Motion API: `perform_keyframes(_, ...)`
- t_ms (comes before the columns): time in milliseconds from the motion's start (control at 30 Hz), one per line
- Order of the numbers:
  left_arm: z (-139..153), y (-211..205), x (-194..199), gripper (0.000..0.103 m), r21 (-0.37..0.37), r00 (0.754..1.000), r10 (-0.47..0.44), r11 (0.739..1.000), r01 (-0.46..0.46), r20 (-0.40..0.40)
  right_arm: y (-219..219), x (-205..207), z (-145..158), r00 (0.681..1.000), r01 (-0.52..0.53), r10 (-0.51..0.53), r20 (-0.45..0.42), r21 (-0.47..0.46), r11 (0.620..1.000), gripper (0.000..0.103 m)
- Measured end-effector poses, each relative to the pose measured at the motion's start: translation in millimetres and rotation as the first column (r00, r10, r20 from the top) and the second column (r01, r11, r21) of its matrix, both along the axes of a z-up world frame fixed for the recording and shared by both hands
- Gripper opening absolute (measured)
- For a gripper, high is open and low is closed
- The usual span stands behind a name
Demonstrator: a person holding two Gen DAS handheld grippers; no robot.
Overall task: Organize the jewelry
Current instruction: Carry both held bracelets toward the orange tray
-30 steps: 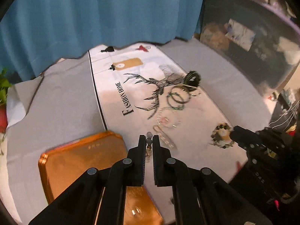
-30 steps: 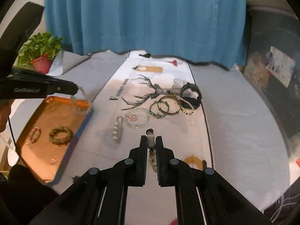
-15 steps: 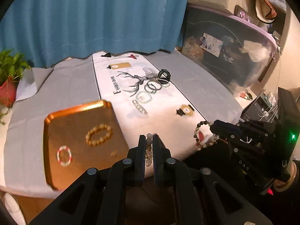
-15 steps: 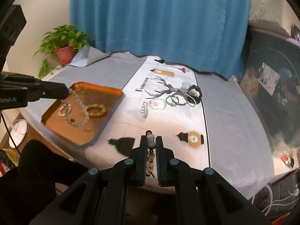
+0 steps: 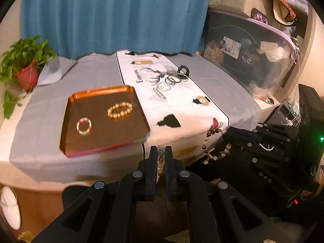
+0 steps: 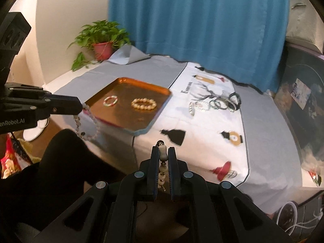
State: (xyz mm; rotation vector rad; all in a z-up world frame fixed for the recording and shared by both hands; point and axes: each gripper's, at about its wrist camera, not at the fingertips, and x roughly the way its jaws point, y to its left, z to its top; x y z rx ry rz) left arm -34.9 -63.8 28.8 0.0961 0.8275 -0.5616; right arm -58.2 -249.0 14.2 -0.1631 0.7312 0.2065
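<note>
My left gripper [image 5: 161, 151] is shut on a pale bead bracelet [image 5: 160, 163], held off the table's near edge; the bracelet hangs from it in the right wrist view [image 6: 87, 126]. My right gripper [image 6: 163, 151] is shut on a dark-and-cream bead bracelet [image 6: 162, 169], which dangles in the left wrist view [image 5: 213, 145]. The orange tray [image 5: 68, 121] holds a gold bead bracelet [image 5: 120, 110] and a red-green-white one [image 5: 83, 126]. Several bracelets [image 5: 172, 81] lie in a cluster on the white runner's [image 5: 182, 109] far part.
A potted plant [image 5: 24, 68] stands at the table's far left corner. A blue curtain [image 5: 113, 16] hangs behind. A clear storage box [image 5: 249, 56] stands to the right. The grey cloth [image 5: 40, 101] covers the table.
Both grippers have pulled back and up from the runner past the table's near edge, each carrying its bracelet. The tray and the bracelet cluster look farther away.
</note>
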Motion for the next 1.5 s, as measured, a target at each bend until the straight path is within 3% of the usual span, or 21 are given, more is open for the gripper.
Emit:
perform_keyframes(900,1,6,-19,0.005,0.002,0.999,0.050,0.999,-0.050,0.005,6,-13,-11,0.999,-0.026,0.026,-0.033,0.012,1.000,0.009)
perform_keyframes(1500,-9,22,9,0.005,-0.024,0.996,0.076,0.997,-0.077,-0.036,18,16,-22,0.996,-0.038,0.036,-0.078,-0.023,0.999,0.009)
